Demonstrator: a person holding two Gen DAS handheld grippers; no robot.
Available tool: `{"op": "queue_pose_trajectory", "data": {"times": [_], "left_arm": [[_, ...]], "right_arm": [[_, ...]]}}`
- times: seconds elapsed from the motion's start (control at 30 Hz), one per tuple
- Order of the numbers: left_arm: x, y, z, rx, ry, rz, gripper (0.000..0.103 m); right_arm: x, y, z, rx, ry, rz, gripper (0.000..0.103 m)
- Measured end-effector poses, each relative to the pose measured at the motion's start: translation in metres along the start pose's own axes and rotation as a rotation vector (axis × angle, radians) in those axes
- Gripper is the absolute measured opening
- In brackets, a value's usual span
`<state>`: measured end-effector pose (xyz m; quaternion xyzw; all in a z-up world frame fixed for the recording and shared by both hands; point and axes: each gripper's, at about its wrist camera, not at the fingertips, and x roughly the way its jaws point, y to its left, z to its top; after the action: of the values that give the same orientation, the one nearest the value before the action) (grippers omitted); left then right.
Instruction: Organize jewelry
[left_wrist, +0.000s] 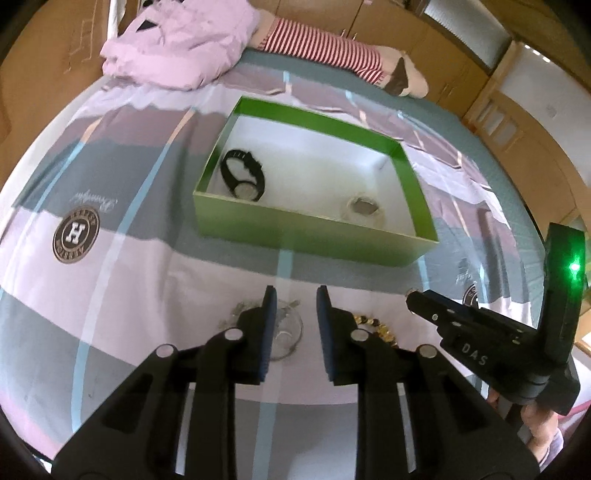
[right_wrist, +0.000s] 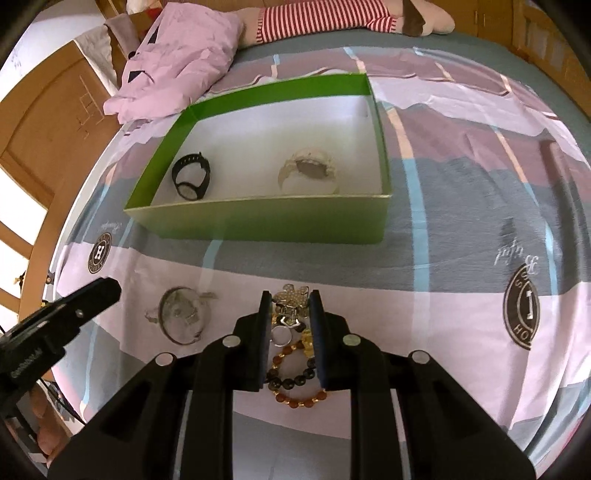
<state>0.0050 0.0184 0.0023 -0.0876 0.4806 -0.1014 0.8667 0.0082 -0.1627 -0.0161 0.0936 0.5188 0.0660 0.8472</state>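
The brown-and-gold beaded bracelet (right_wrist: 295, 380) and pearl flower brooch (right_wrist: 293, 295) lie on the striped bedsheet (right_wrist: 443, 229), between my right gripper's (right_wrist: 289, 339) parted fingers, seemingly ungripped. My left gripper (left_wrist: 295, 332), open, hovers over a clear glass bangle (left_wrist: 284, 332). Beyond, the green cardboard box (right_wrist: 258, 221) holds a black watch (right_wrist: 190, 177) and a cream one (right_wrist: 308, 173).

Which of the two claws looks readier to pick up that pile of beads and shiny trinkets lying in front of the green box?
Probably the right claw: its open jaws already straddle the heap of brown-and-gold beaded bracelets and pearl brooch. The left claw, also open, points at the clear glass-faced watch instead.
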Motion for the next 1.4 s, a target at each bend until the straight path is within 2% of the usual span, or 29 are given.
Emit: {"op": "queue_pose_trajectory", "data": {"times": [0.07,0.13,0.23,0.33,0.47,0.63,0.73,0.8,0.87,0.9,1.03,1.1,1.3,1.4], "left_arm": [[0.006,-0.001,0.0,0.01,0.015,0.035,0.022],[0.017,0.003,0.001,0.009,0.05,0.067,0.029],[0.043,0.021,-0.003,-0.048,0.16,0.157,0.033],[0.06,0.039,-0.009,-0.108,0.244,0.141,0.034],[0.068,0.043,-0.013,-0.098,0.261,0.167,0.038],[0.08,0.034,-0.019,-0.066,0.297,0.141,0.039],[0.089,0.03,-0.022,-0.059,0.313,0.157,0.039],[0.091,0.029,-0.023,-0.056,0.308,0.166,0.039],[0.091,0.028,-0.023,-0.052,0.299,0.184,0.025],[0.09,0.028,-0.023,-0.044,0.289,0.203,0.014],[0.083,0.029,-0.022,-0.057,0.276,0.179,0.011],[0.072,0.023,-0.02,-0.045,0.24,0.175,0.011],[0.027,0.005,-0.01,0.005,0.064,0.117,0.01],[0.009,0.0,-0.007,0.019,-0.025,0.135,0.01]], "right_arm": [[-0.001,-0.001,0.0,-0.003,-0.001,-0.007,0.02],[0.001,-0.003,-0.001,0.004,0.01,-0.006,0.02],[0.005,-0.005,-0.003,0.013,0.032,-0.003,0.02],[0.008,-0.005,-0.004,0.009,0.047,-0.001,0.02],[0.011,-0.003,-0.007,-0.009,0.061,-0.006,0.02],[0.012,-0.003,-0.008,-0.012,0.064,-0.005,0.02],[0.014,-0.003,-0.009,-0.015,0.068,-0.008,0.02],[0.015,-0.002,-0.008,-0.018,0.071,-0.009,0.02],[0.016,-0.001,-0.009,-0.021,0.074,-0.011,0.02],[0.016,-0.001,-0.009,-0.021,0.075,-0.011,0.02],[0.016,-0.001,-0.009,-0.022,0.075,-0.014,0.02],[0.016,-0.001,-0.009,-0.022,0.074,-0.016,0.02],[0.011,-0.002,-0.007,-0.013,0.049,-0.01,0.02],[0.002,-0.002,-0.004,-0.011,0.01,-0.001,0.02]]}}
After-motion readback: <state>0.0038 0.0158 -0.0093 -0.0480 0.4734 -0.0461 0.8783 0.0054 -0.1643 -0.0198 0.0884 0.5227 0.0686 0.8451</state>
